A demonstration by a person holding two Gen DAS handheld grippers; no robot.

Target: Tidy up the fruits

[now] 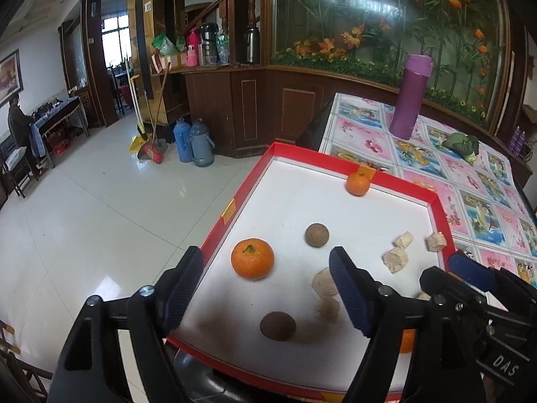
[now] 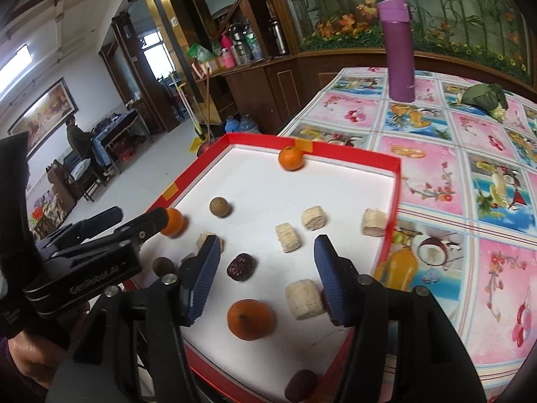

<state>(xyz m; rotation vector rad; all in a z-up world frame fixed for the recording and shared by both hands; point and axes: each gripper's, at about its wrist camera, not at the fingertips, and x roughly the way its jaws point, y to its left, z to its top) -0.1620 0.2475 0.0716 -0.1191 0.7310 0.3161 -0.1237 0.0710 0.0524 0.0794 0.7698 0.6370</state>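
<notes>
A red-rimmed tray (image 1: 335, 159) (image 2: 335, 149) with a white floor holds the fruit. My left gripper (image 1: 265, 288) (image 2: 141, 213) is open over its near left corner. A large orange (image 1: 252, 258) and a brown ball (image 1: 278, 325) lie between its fingers, untouched. My right gripper (image 2: 268, 282) (image 1: 438, 267) is open over the near right part. Between its pads lie another orange (image 2: 250, 319), a dark date (image 2: 241, 267) and a beige chunk (image 2: 303, 299). A small orange (image 1: 358, 183) (image 2: 290, 158) rests against the far rim. A second brown ball (image 1: 316, 234) (image 2: 220, 206) sits mid-tray.
Several beige chunks (image 1: 396, 259) (image 2: 288, 236) are scattered on the tray. Another date (image 2: 300, 384) lies at the near rim. On the flowered tablecloth (image 2: 470, 174) stand a purple bottle (image 1: 411, 97) (image 2: 399, 50) and a green vegetable (image 1: 461, 144) (image 2: 486, 97). The floor drops off to the tray's left.
</notes>
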